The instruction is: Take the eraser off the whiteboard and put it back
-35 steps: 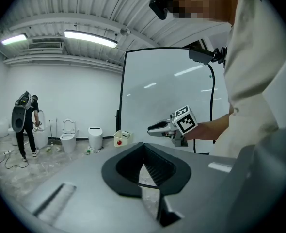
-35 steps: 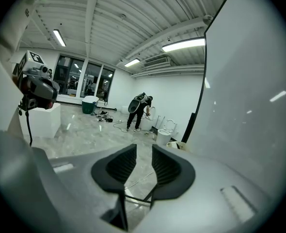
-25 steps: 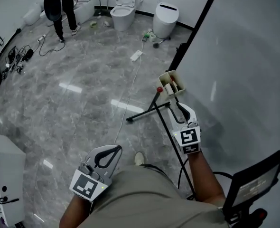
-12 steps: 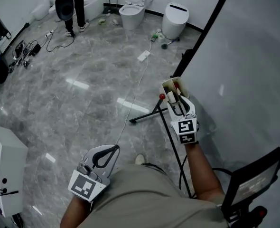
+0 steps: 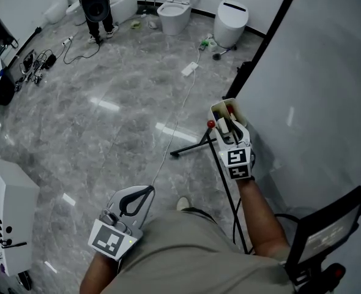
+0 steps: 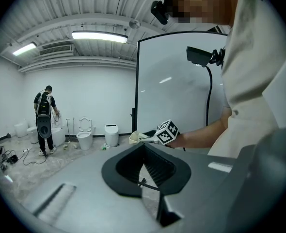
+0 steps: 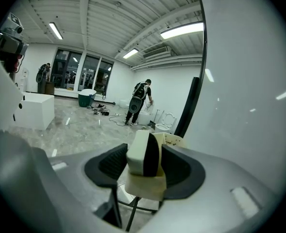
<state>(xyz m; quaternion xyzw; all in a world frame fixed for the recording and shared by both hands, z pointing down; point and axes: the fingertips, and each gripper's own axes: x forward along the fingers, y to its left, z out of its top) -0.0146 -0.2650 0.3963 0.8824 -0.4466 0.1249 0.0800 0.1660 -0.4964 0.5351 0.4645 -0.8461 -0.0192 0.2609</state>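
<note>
**Right gripper (image 5: 229,127) advanced to holder since a second ago; left unmoved**

Item: eraser (image 7: 143,154). Stands in the cream holder (image 5: 224,110) on the whiteboard (image 5: 327,72) stand. Long axis upright; white body on the left and black felt face on the right, towards the board.
Right gripper: jaws opening, wide, flanking the eraser, with a gap on the white side.
Left gripper (image 5: 148,192): jaws together, empty, low by the person's hip.
Clearance: black board frame just right of the holder; open floor (image 5: 107,115) to the left.
</note>
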